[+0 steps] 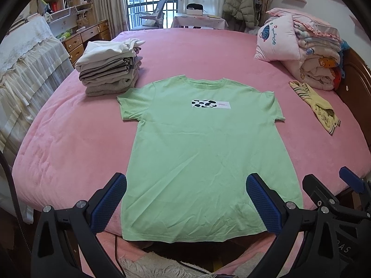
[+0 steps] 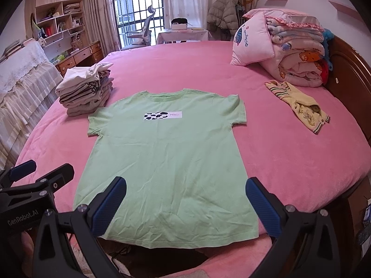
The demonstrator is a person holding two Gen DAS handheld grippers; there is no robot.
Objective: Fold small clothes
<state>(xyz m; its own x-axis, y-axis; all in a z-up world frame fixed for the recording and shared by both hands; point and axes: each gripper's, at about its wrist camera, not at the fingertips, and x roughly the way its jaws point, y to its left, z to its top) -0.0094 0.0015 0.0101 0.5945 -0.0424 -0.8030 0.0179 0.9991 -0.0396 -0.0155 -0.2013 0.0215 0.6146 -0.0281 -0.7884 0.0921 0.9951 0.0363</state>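
Left wrist view: left gripper [image 1: 186, 205] and right gripper [image 2: 185, 205] gape wide above flat green T-shirt [image 1: 204, 153].

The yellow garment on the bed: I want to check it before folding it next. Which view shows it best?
The right wrist view: the yellow garment lies nearer the picture's middle, with its striped trim clear. The left wrist view shows it whole too, but pushed toward the edge and more distorted.
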